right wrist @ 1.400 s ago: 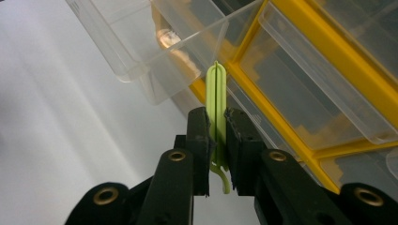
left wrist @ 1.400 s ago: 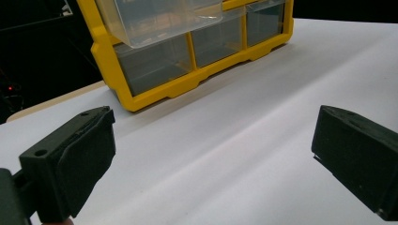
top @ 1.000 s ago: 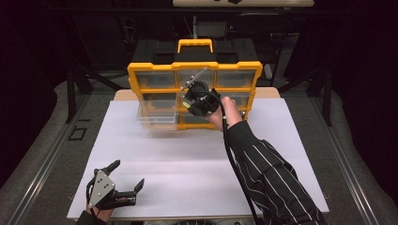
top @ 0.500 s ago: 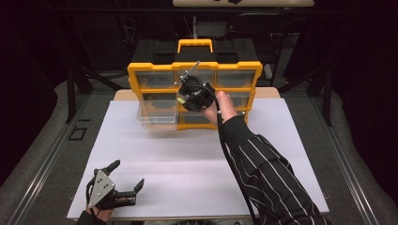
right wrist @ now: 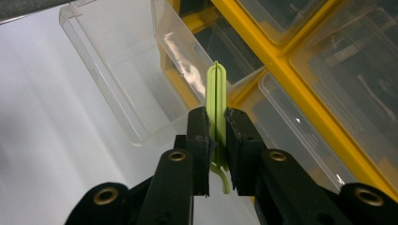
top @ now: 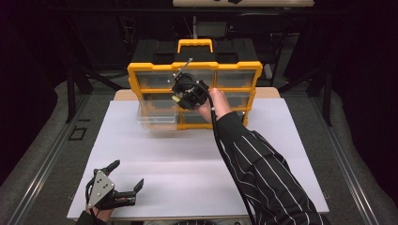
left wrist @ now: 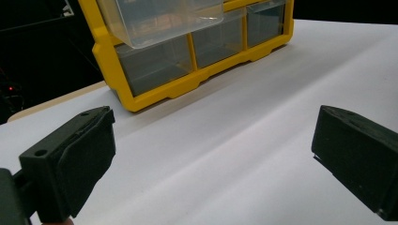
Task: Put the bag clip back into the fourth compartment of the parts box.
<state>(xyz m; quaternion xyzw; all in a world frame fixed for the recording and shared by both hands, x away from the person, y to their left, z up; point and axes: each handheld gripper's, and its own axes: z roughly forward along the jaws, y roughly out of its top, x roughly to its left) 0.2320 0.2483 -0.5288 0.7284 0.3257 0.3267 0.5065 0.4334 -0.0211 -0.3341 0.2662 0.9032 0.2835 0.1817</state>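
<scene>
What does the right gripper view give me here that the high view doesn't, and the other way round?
Right gripper view alone: the right gripper shut on a thin light-green plastic piece, above the pulled-out clear drawer. High view alone: the left gripper open near the white sheet's front edge, and the striped sleeve. Both: the yellow organizer and that open drawer.

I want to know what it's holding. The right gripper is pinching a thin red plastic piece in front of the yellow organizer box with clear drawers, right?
Not quite: the thin plastic piece is light green, as the right gripper view shows. The right gripper does pinch it before the yellow organizer box with clear drawers.
</scene>
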